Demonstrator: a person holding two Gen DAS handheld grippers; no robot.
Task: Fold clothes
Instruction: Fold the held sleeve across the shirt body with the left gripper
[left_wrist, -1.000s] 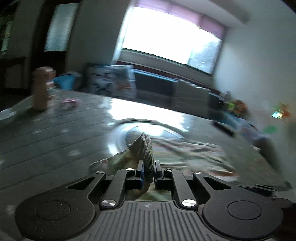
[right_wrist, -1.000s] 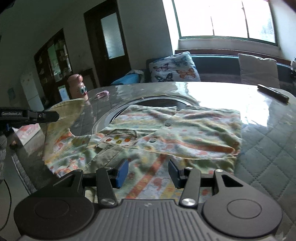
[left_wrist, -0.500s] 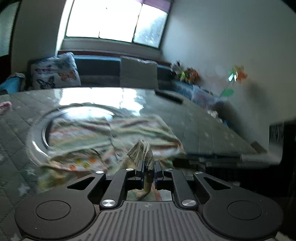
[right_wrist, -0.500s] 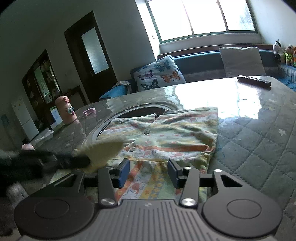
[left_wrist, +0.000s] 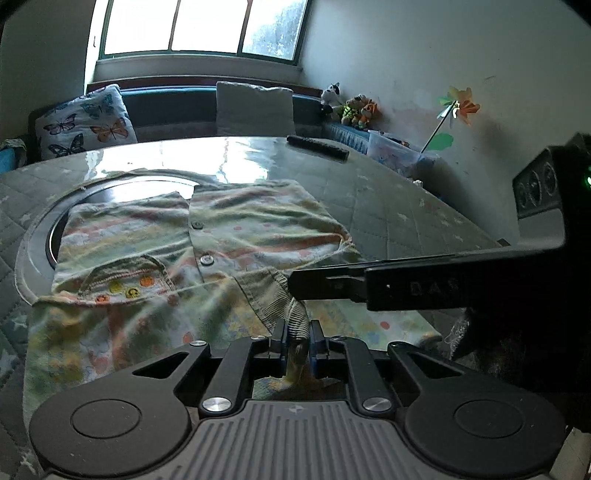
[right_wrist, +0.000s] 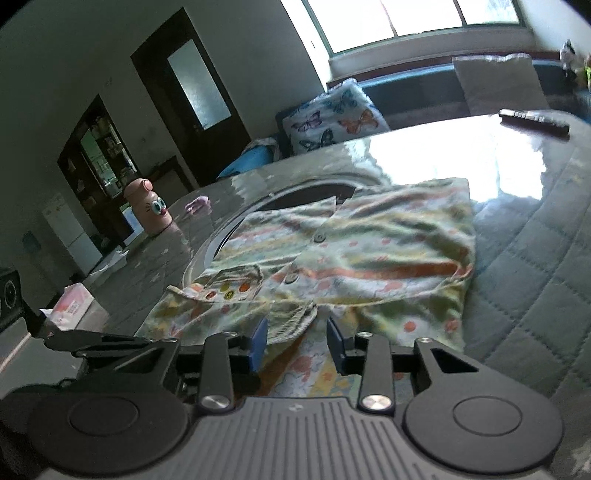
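Left wrist view: the left tongs (left_wrist: 296, 338) are pinched tight on a ribbed cuff (left_wrist: 295, 325) of the shirt (left_wrist: 229, 236), the fabric squeezed between the two blue pads and rising in a small ridge just ahead of them. The tool is held low and nearly level over the near edge of the surface (left_wrist: 399, 192), pointing toward the far edge. Crossing just above and ahead of it from the right side is the black body of the right tongs (left_wrist: 406, 286), lying almost sideways to this camera.

In the right wrist view, the right tongs (right_wrist: 295, 341) stand wide apart, gripping nothing, low over the near hem of the shirt (right_wrist: 369, 240); a folded-in piece of cloth lies between the pads, but I cannot tell whether they touch it. The left tool shows dark at the lower left.

The shirt, pale with stripes and small prints, lies spread, buttons and chest pocket (right_wrist: 232, 282) up, partly over the round inset ring (right_wrist: 207, 243) in the middle of the surface. A remote (right_wrist: 533, 120) rests near the far right edge, a pink bottle (right_wrist: 147, 208) toward the far left.
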